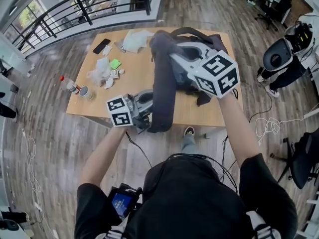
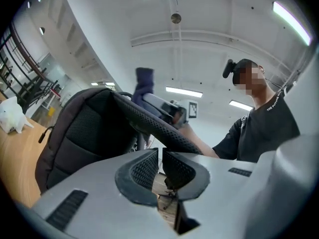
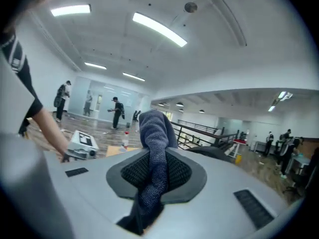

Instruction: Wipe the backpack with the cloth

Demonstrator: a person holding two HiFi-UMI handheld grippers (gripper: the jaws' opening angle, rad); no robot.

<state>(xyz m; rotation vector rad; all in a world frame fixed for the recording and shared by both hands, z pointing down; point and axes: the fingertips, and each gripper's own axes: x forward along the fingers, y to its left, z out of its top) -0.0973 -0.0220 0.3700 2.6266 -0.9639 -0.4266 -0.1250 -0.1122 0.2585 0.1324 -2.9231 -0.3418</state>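
Backpack of black padded fabric [image 2: 84, 128] stands at the wooden worktop's [image 1: 97, 101] near edge. Right tongs [image 3: 155, 159] pinch a blue-grey knitted cloth [image 3: 153, 126]. Left tongs [image 2: 160, 159] are nearly pressed together, and anything between them is hard to make out.

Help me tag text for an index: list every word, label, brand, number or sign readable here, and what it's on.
Nothing reads in full.
Shirt print: white lettering, too small to read.
Left marker cube and right marker cube: square patterns only, no letters.
Bottle label: too small to read.
Chest screen: blurred.
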